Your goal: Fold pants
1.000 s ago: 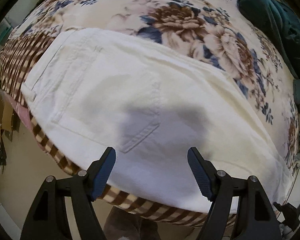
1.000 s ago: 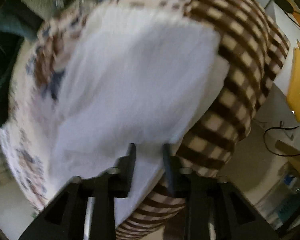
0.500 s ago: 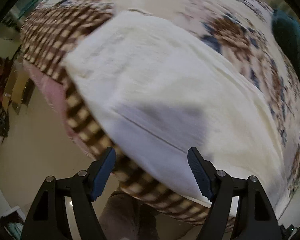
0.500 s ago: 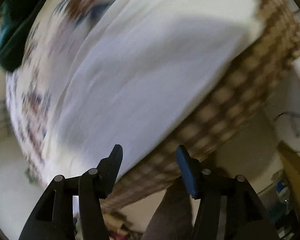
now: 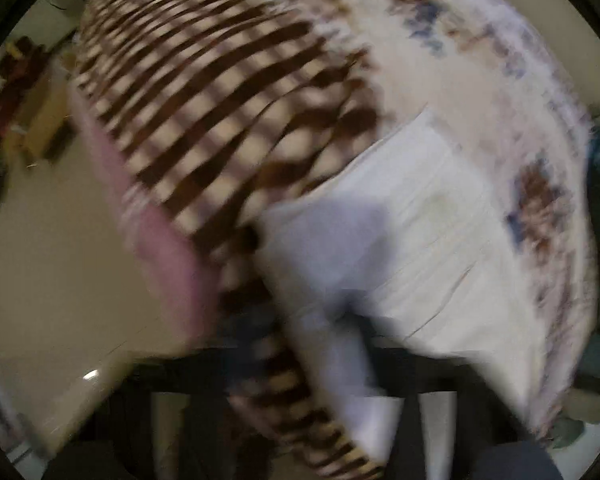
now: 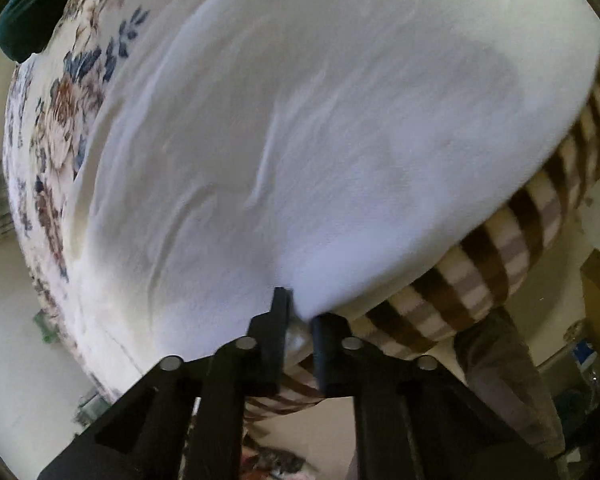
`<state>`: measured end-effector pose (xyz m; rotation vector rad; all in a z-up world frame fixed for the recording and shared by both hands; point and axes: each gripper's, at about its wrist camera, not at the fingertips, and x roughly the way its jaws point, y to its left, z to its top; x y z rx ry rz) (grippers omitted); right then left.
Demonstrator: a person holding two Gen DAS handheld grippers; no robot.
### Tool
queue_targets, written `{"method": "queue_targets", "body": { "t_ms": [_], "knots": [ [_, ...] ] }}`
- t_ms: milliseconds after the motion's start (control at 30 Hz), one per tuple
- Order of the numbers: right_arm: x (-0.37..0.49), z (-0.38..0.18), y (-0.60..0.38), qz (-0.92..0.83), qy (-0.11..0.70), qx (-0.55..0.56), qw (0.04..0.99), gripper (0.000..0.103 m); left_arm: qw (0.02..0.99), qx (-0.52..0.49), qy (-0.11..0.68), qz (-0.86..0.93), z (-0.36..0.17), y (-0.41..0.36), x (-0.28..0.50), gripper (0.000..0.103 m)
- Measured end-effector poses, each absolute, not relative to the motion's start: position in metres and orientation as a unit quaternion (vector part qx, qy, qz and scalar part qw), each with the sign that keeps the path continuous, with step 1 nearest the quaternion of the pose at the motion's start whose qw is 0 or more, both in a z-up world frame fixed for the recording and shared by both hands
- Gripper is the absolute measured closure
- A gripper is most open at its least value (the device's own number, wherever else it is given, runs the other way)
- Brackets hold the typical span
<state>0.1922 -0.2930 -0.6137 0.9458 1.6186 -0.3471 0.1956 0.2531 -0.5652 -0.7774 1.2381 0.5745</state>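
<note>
Bedroom setting: bed covered by a floral blanket (image 6: 66, 96) with a brown checked blanket (image 6: 496, 256) along the near edge; all places below are relative to the checked blanket.

White pants (image 6: 320, 128) lie spread across the bed, their near edge overlapping the checked blanket's inner border. Long axis, as far as the right view shows, runs up and away from the claw.

Right gripper (image 6: 300, 316): jaws drawn nearly together, pinching the pants' near edge just above the checked blanket.

Left gripper (image 5: 320, 364): view badly motion-blurred; white cloth lies across the fingers, but jaw gap and any hold cannot be told.

Judgement: right hand has the definite hold, so the fold should carry this edge away from the checked blanket.
</note>
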Motion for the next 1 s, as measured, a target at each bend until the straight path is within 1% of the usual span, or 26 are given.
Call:
{"method": "queue_targets", "body": {
  "t_ms": [133, 200, 233, 300, 333, 367, 433, 500, 533, 567, 600, 633, 667, 800, 900, 933, 1000],
  "knots": [
    [0.186, -0.6, -0.274, -0.16, 0.697, 0.382, 0.586, 0.096, 0.741, -0.332, 0.538, 0.224, -0.552, 0.252, 0.192, 0.089],
    [0.187, -0.603, -0.271, -0.158, 0.706, 0.371, 0.583, 0.096, 0.741, -0.333, 0.539, 0.22, -0.555, 0.259, 0.188, 0.089],
    [0.186, -0.607, -0.278, -0.153, 0.713, 0.368, 0.577, 0.094, 0.737, -0.338, 0.543, 0.218, -0.558, 0.263, 0.186, 0.089],
    [0.194, -0.618, -0.278, -0.13, 0.727, 0.373, 0.562, 0.086, 0.723, -0.334, 0.566, 0.213, -0.566, 0.268, 0.188, 0.085],
    [0.194, -0.618, -0.284, -0.118, 0.724, 0.39, 0.556, 0.076, 0.72, -0.334, 0.571, 0.209, -0.564, 0.269, 0.187, 0.084],
    [0.194, -0.614, -0.29, -0.112, 0.715, 0.404, 0.56, 0.062, 0.719, -0.331, 0.576, 0.205, -0.559, 0.27, 0.187, 0.08],
    [0.191, -0.596, -0.314, -0.123, 0.687, 0.411, 0.586, 0.049, 0.722, -0.302, 0.588, 0.204, -0.543, 0.261, 0.19, 0.077],
    [0.183, -0.58, -0.347, -0.15, 0.66, 0.412, 0.61, 0.049, 0.734, -0.258, 0.594, 0.206, -0.523, 0.243, 0.193, 0.069],
    [0.178, -0.572, -0.371, -0.175, 0.643, 0.414, 0.62, 0.049, 0.74, -0.24, 0.595, 0.204, -0.516, 0.232, 0.194, 0.058],
    [0.171, -0.566, -0.396, -0.2, 0.626, 0.415, 0.628, 0.049, 0.748, -0.224, 0.593, 0.196, -0.508, 0.221, 0.195, 0.044],
    [0.167, -0.562, -0.419, -0.228, 0.608, 0.419, 0.635, 0.049, 0.76, -0.203, 0.59, 0.181, -0.498, 0.199, 0.199, 0.035],
    [0.161, -0.558, -0.447, -0.257, 0.588, 0.423, 0.64, 0.049, 0.767, -0.189, 0.589, 0.17, -0.494, 0.181, 0.204, 0.024],
    [0.157, -0.556, -0.471, -0.279, 0.576, 0.425, 0.64, 0.049, 0.773, -0.173, 0.591, 0.155, -0.491, 0.159, 0.209, 0.02],
    [0.132, -0.558, -0.584, -0.351, 0.524, 0.447, 0.634, 0.049, 0.775, -0.134, 0.613, 0.083, -0.501, 0.057, 0.233, 0.02],
    [0.124, -0.583, -0.651, -0.356, 0.521, 0.471, 0.617, 0.049, 0.767, -0.107, 0.631, 0.037, -0.521, -0.032, 0.243, 0.02],
    [0.123, -0.59, -0.661, -0.353, 0.52, 0.481, 0.611, 0.051, 0.765, -0.099, 0.636, 0.026, -0.526, -0.053, 0.246, 0.02],
    [0.126, -0.6, -0.671, -0.345, 0.507, 0.495, 0.616, 0.096, 0.757, -0.071, 0.649, 0.005, -0.539, -0.105, 0.25, 0.02]
  ]
}}
